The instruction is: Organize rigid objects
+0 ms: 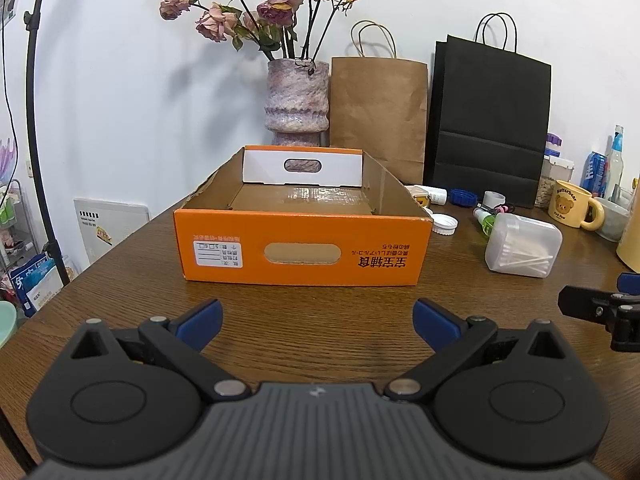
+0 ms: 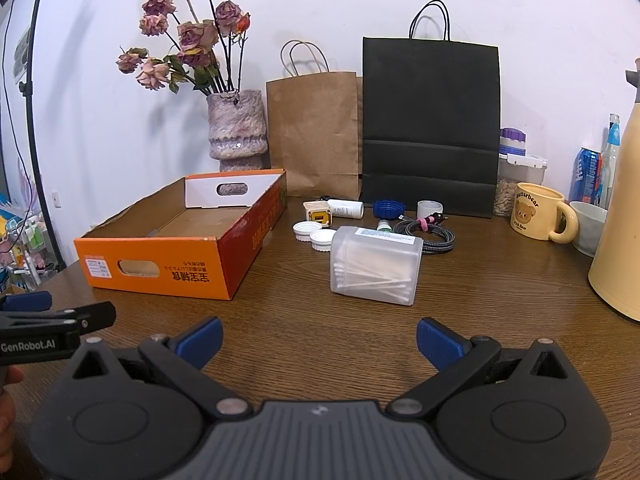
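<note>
Fingers: both pairs spread wide and released, nothing between them; the left gripper (image 1: 318,322) hovers low over the worktop (image 1: 320,320) facing the orange box (image 1: 303,249) at 12 o'clock, and the right gripper (image 2: 319,342) hovers facing the cotton swab case (image 2: 376,266) at 12 o'clock.
Blue pads: one left fingertip (image 1: 202,320) and one right fingertip (image 2: 440,342) show their blue faces, clear of the wood.
Orange box: an open cardboard tray sitting flat on the worktop, its inside bare brown card, with a white end panel at the far side.
Small items: at 1 o'clock of the box, seen from the right wrist, lie two white caps (image 2: 316,234), a blue cap (image 2: 387,208), a small white bottle (image 2: 346,208), a coiled black cable (image 2: 430,232) and the clear case lying on its side with swabs inside.
Worktop: dark brown wood grain, bare just ahead of both grippers.
Back edge: a mottled vase (image 2: 237,132) of dried roses, a brown paper bag (image 2: 314,136) and a black paper bag (image 2: 430,128) stand against a plain white wall (image 2: 400,0).
Right side: a yellow bear mug (image 2: 536,212) at 2 o'clock, with a cream jug (image 2: 618,240) beside it.
Room: a black stand pole (image 1: 34,120) rises at 9 o'clock, with cluttered shelving low behind it.
</note>
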`<state>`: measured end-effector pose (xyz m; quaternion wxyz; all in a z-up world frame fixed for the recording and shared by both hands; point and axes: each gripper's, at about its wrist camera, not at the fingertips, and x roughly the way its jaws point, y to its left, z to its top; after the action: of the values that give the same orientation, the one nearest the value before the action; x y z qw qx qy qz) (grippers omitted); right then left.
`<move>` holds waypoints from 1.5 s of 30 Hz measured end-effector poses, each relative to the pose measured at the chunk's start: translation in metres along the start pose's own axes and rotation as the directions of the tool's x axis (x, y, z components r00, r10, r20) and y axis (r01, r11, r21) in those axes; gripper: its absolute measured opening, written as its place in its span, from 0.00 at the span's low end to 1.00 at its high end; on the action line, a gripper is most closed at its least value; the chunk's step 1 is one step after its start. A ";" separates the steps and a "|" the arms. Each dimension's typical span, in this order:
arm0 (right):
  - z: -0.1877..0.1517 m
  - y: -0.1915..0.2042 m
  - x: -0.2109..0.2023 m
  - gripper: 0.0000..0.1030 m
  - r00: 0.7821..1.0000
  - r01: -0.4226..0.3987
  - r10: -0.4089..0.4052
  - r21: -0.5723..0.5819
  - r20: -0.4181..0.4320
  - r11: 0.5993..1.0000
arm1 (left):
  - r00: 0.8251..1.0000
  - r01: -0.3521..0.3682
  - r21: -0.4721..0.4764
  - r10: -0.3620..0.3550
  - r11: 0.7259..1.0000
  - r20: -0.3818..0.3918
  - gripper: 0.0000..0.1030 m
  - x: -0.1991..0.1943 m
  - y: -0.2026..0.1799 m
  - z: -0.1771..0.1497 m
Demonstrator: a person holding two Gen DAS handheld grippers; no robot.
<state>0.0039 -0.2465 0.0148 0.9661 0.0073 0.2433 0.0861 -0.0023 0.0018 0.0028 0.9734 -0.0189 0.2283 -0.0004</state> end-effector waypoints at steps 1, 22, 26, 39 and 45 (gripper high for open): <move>0.000 0.000 0.000 1.00 1.000 0.000 0.000 0.000 0.000 1.000 | 1.000 0.000 0.000 0.000 1.000 0.001 1.00 0.000 0.000 0.000; 0.003 0.001 -0.001 1.00 1.000 0.001 -0.001 -0.008 -0.004 1.000 | 1.000 -0.001 0.002 0.001 1.000 0.004 1.00 -0.001 0.001 -0.001; 0.003 0.001 -0.001 1.00 1.000 0.000 0.000 -0.009 -0.004 1.000 | 1.000 0.000 0.002 0.000 1.000 0.004 1.00 -0.001 0.001 -0.001; 0.002 0.001 -0.001 1.00 1.000 0.000 -0.001 -0.009 -0.003 1.000 | 1.000 -0.003 0.004 0.003 1.000 0.004 1.00 -0.001 -0.001 -0.001; 0.003 0.003 -0.003 1.00 1.000 -0.004 0.004 -0.014 0.016 1.000 | 1.000 -0.008 0.000 0.008 1.000 0.009 1.00 -0.001 -0.001 -0.002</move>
<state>0.0026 -0.2441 0.0191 0.9678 0.0016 0.2350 0.0897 -0.0040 0.0012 0.0019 0.9744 -0.0182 0.2239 0.0036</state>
